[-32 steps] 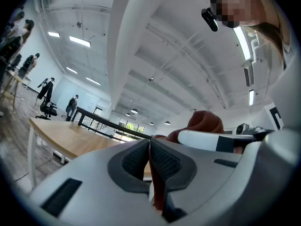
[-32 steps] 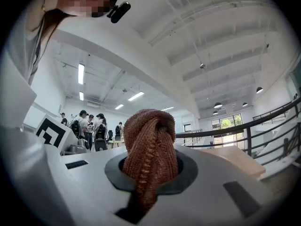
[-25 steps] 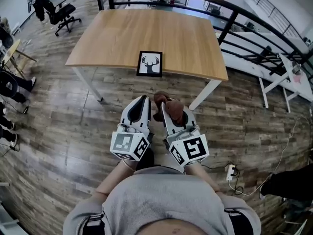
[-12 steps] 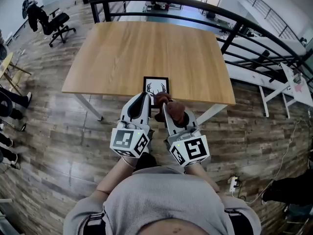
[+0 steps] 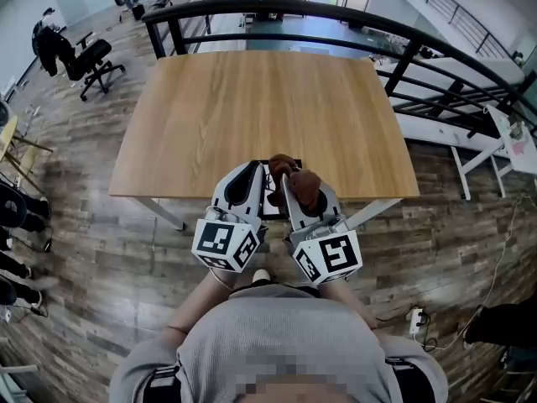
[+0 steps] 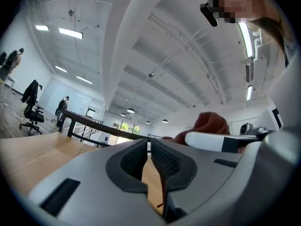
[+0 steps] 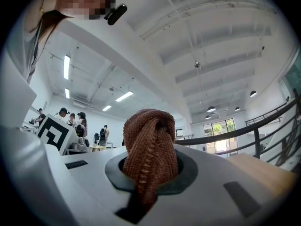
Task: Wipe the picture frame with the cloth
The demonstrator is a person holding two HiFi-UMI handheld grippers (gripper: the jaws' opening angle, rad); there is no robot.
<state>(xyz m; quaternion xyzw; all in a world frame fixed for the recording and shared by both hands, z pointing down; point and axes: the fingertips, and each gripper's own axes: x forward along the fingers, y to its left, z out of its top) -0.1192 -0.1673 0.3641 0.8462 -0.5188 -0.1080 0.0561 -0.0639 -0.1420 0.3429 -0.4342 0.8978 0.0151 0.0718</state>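
Wooden desk (image 5: 252, 107) on plank floor. Picture frame (image 5: 272, 210) flat at near edge, mostly hidden behind grippers. Left gripper (image 5: 253, 168) fingers pressed together, empty; right gripper (image 5: 285, 179) fingers clamping brown knitted cloth (image 5: 297, 185).

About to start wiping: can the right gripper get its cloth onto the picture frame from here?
Probably yes. The right gripper, shut on the brown cloth, is right over the picture frame at the wooden table's near edge; the left gripper is alongside, not across it.
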